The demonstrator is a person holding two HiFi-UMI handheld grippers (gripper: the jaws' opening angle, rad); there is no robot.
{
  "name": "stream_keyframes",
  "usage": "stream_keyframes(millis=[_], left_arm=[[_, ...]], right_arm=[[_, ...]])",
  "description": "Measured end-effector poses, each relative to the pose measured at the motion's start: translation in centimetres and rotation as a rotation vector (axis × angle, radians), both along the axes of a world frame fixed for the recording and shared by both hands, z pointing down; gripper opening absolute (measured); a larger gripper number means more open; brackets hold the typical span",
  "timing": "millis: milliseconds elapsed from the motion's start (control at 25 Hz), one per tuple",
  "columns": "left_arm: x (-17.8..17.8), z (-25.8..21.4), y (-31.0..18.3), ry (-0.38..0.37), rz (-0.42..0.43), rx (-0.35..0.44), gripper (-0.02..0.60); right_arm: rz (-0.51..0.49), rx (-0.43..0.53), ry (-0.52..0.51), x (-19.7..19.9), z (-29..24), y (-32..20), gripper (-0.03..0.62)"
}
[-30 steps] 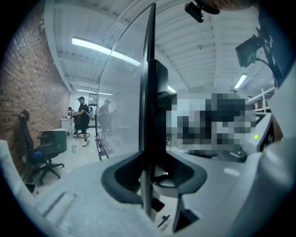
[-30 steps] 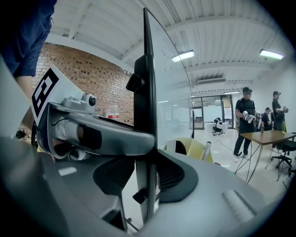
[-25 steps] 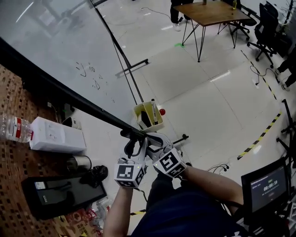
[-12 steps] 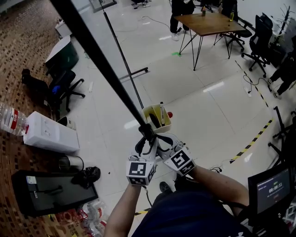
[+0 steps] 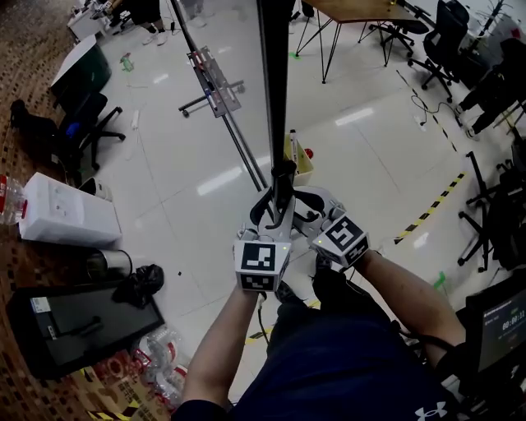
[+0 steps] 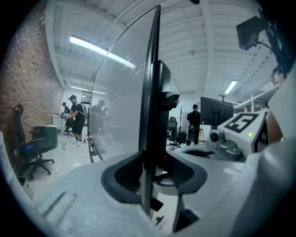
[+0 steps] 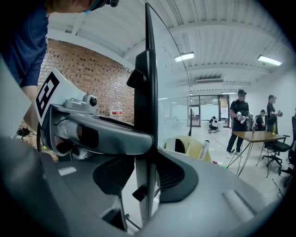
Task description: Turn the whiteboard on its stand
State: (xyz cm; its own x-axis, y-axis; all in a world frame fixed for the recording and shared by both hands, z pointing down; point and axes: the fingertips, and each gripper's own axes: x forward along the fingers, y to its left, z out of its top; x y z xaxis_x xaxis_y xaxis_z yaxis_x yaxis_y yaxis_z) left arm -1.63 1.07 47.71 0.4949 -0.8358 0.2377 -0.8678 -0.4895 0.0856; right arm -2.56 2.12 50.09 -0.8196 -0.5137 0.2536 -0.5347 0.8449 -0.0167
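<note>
The whiteboard (image 5: 272,82) shows edge-on in the head view, as a dark bar running from the top down to my two grippers. Both grippers clamp its black frame at the lower corner. My left gripper (image 5: 274,204) is shut on the frame from the left, my right gripper (image 5: 296,202) from the right. In the left gripper view the frame (image 6: 151,97) stands upright between the pads of the left gripper (image 6: 150,173). The right gripper view shows the same frame (image 7: 145,97) held in the right gripper (image 7: 144,178). The stand's post (image 5: 245,152) and wheeled foot (image 5: 214,80) lie beyond.
A yellow bin (image 5: 301,161) with markers sits by the stand. At the left are a white box (image 5: 62,215), a metal cup (image 5: 110,263), a black case (image 5: 82,325) and an office chair (image 5: 78,123). A table (image 5: 362,10), chairs (image 5: 448,33) and striped floor tape (image 5: 427,215) lie right.
The board has swung from face-on at the left to edge-on in the middle. Both grippers, still clamped on its frame, have moved right with it.
</note>
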Motion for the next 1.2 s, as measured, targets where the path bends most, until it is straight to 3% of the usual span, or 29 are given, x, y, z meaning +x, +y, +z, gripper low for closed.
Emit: stream_keyframes(millis=[360,640,840,1200], left_arm=[[1.3,-0.8,3.3,0.023,-0.006,0.008,0.160],[2.2,-1.7,6.3,-0.004,-0.090,-0.019,0.158],[3.4,-0.2,8.6,-0.018,-0.159,-0.052,0.158],[4.0,2.1,9.6,-0.032,-0.193,-0.017,0.160]], right_arm=[[0.010,0.003,-0.021,1.3,-0.3,3.1,0.152],[-0.021,0.044,-0.067,1.9,-0.7,6.4,0.150],[-0.083,0.006,-0.053,3.1,0.5,8.6,0.146],[-0.135,0.014,-0.044,4.2,1.9,9.7,0.141]])
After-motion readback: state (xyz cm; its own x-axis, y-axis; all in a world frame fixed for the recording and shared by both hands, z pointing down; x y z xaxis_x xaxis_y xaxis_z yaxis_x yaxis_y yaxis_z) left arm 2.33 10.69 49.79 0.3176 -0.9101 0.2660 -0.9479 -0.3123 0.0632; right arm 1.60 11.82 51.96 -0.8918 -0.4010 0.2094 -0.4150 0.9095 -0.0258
